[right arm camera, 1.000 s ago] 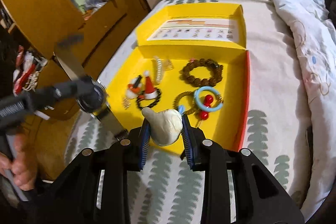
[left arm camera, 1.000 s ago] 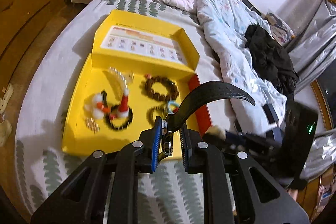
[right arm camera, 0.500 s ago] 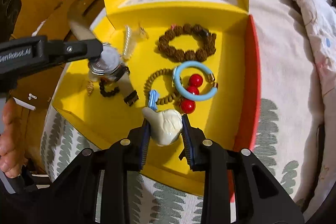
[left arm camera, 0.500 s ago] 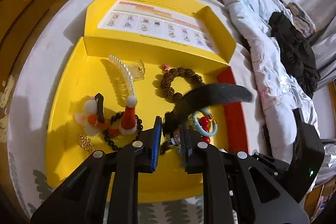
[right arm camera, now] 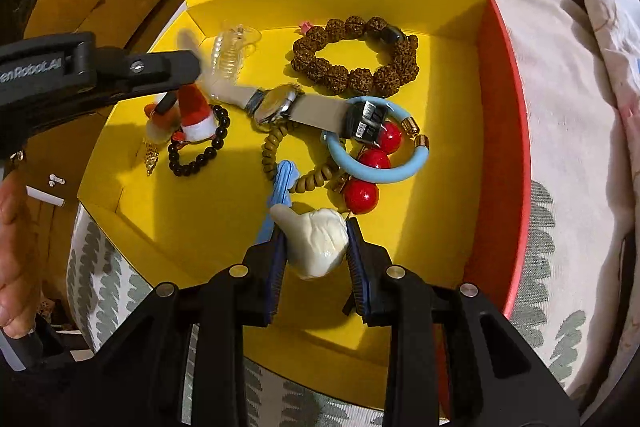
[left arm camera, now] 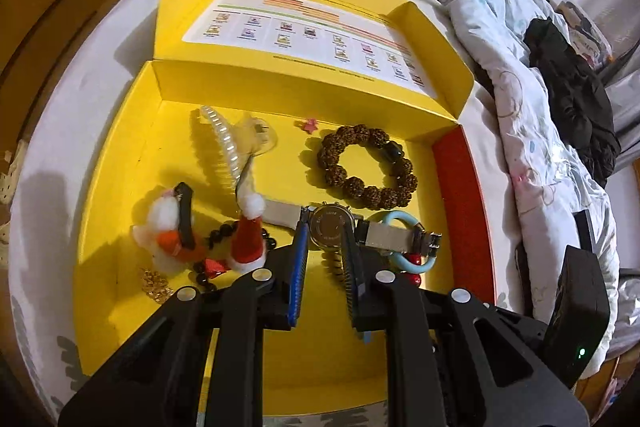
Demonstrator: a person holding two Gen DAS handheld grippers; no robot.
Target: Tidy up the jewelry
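A yellow box (left arm camera: 120,187) (right arm camera: 160,211) lies open on the bed and holds jewelry. A wristwatch (left arm camera: 330,227) (right arm camera: 276,103) lies in it across a light blue bangle (left arm camera: 404,259) (right arm camera: 400,175) with red beads (right arm camera: 360,195). My left gripper (left arm camera: 325,227) is open, its jaws on either side of the watch face; in the right wrist view (right arm camera: 188,67) it hovers above the box. My right gripper (right arm camera: 316,231) is shut on a white thumbs-up figure (right arm camera: 316,239) above the box's front part.
Also in the box are a brown bead bracelet (left arm camera: 366,167) (right arm camera: 356,55), a black bead bracelet (right arm camera: 198,147), a Santa hat clip (left arm camera: 250,235) (right arm camera: 196,115), a pearl hair clip (left arm camera: 224,147) and a blue clip (right arm camera: 282,183). Bedding (left arm camera: 520,87) lies to the right.
My left gripper lowered the watch into the box and opened; the watch now lies flat across the bangle. My right gripper moved closer over the box, still holding the white figure.
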